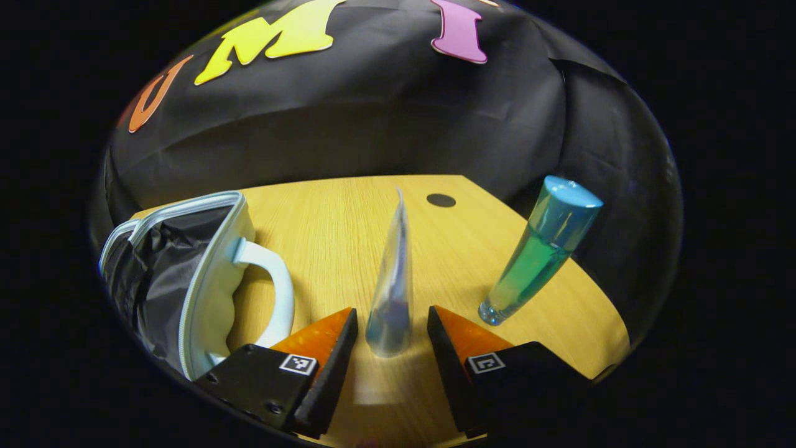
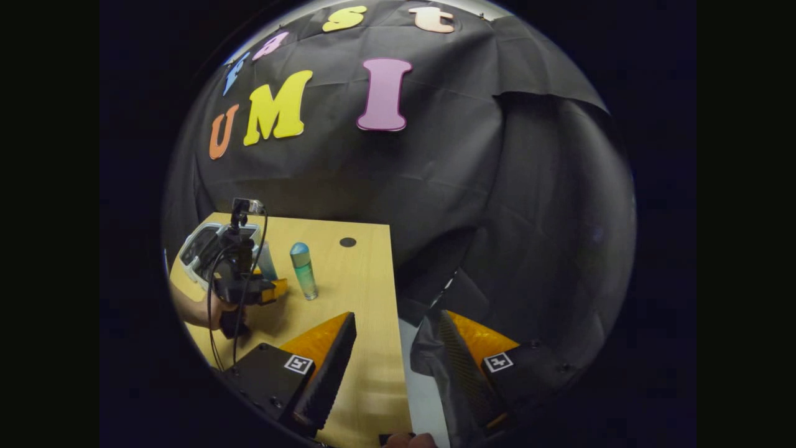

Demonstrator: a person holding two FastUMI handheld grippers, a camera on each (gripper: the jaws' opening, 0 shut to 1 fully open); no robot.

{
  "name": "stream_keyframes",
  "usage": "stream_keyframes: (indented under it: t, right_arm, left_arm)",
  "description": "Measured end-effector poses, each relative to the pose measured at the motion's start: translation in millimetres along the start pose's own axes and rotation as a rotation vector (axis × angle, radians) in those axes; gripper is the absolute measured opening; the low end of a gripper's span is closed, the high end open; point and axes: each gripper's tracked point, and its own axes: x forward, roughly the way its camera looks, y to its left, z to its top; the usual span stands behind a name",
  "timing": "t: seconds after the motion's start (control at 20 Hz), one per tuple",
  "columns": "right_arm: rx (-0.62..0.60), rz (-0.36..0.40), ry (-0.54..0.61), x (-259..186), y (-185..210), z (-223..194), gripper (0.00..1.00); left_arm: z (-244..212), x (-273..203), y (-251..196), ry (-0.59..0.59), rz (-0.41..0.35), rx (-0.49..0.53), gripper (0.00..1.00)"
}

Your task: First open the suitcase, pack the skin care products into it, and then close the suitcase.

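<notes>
A small white suitcase point(image 1: 205, 292) with black lining lies open at the left of the wooden table point(image 1: 336, 224), its handle point(image 1: 277, 286) facing me. A clear tapered tube point(image 1: 392, 292) stands upright between the orange fingers of my left gripper point(image 1: 392, 333), which is open with a gap on each side of the tube. To the right stands a green bottle with a blue cap point(image 1: 540, 252). In the right gripper view, my right gripper point(image 2: 392, 354) is open and holds nothing, over the table's right edge; farther off are the suitcase point(image 2: 198, 244), the tube point(image 2: 268, 261) and the bottle point(image 2: 304, 271).
A black round hole point(image 1: 441, 200) marks the table's far side. A hand point(image 2: 198, 311) holds the left gripper point(image 2: 245, 289) with cables trailing from it. Black cloth hangs behind and to the right of the table point(image 2: 367, 292), past its right edge.
</notes>
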Motion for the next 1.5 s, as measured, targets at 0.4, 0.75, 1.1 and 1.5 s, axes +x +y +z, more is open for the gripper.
stream_keyframes:
  t: [0.4, 0.75, 1.1, 1.5]
  right_arm:
    - [-0.007, 0.212, 0.008, 62, 92, -18, 0.81]
    - [0.067, 0.309, 0.057, 152, 181, -38, 0.81]
    - [0.031, 0.264, 0.081, 202, 203, -41, 0.71]
    - [0.051, 0.253, 0.144, 205, 208, -41, 0.36]
  left_arm:
    - [36, -73, 3, -0.034, -0.046, -0.077, 0.43]
    - [36, -192, 44, -0.024, 0.02, -0.211, 0.36]
    - [29, -234, 124, -0.01, 0.164, -0.29, 0.36]
    - [31, -211, 186, 0.099, 0.08, -0.339, 0.36]
